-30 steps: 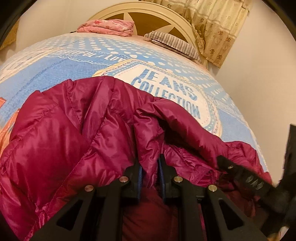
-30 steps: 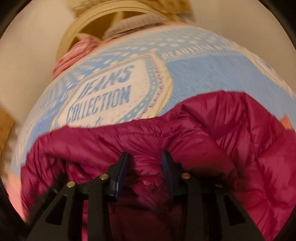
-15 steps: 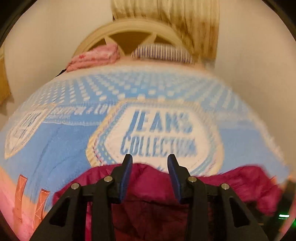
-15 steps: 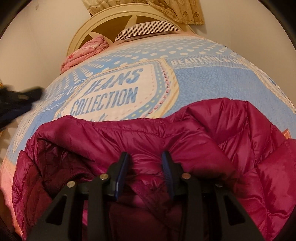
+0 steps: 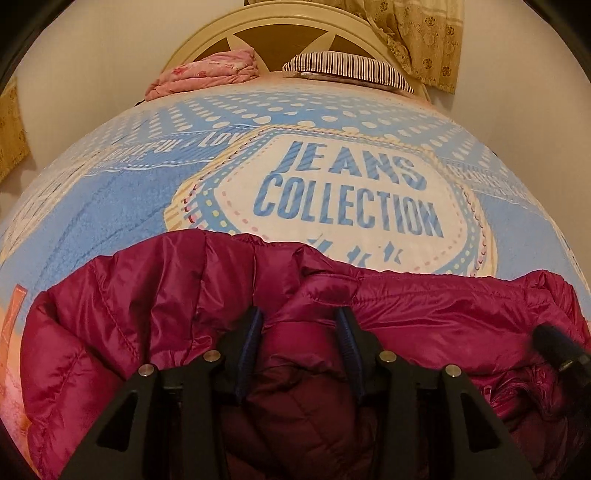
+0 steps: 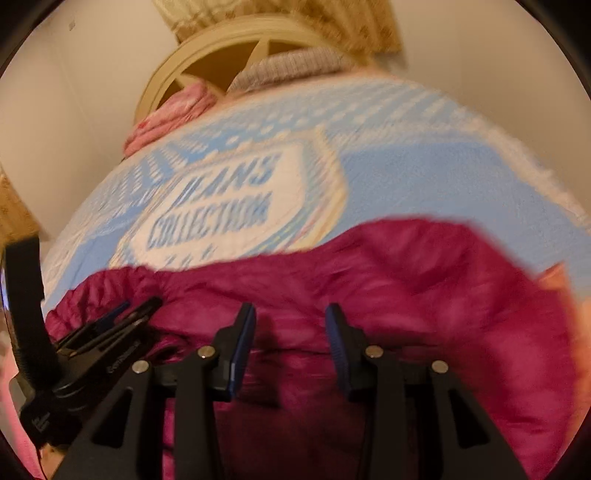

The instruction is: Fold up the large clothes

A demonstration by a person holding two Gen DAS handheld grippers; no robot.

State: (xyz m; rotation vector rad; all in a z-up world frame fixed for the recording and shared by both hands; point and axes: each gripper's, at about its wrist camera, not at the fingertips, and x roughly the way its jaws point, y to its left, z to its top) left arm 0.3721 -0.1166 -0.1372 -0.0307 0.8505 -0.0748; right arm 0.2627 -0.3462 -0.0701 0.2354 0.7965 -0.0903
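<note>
A magenta quilted puffer jacket [image 5: 129, 314] lies bunched on the near part of the bed, with its darker lining showing below. It also fills the lower half of the blurred right wrist view [image 6: 424, 295]. My left gripper [image 5: 299, 325] is open just above the jacket, with a raised fold of fabric between its fingers, not pinched. My right gripper [image 6: 290, 325] is open over the jacket and holds nothing. The left gripper also shows at the left of the right wrist view [image 6: 122, 317]. The right gripper's tip shows at the right edge of the left wrist view [image 5: 557, 347].
The bed carries a blue and white cover [image 5: 110, 192] printed "JEANS COLLECTION". A folded pink blanket [image 5: 207, 74] and a striped pillow [image 5: 347, 70] lie by the cream headboard [image 5: 295, 22]. A patterned curtain [image 5: 424, 37] hangs at the back right.
The left gripper let go of the jacket fold, opened, swung up and came back down over the jacket. The right gripper opened wider and is moving; its view is blurred.
</note>
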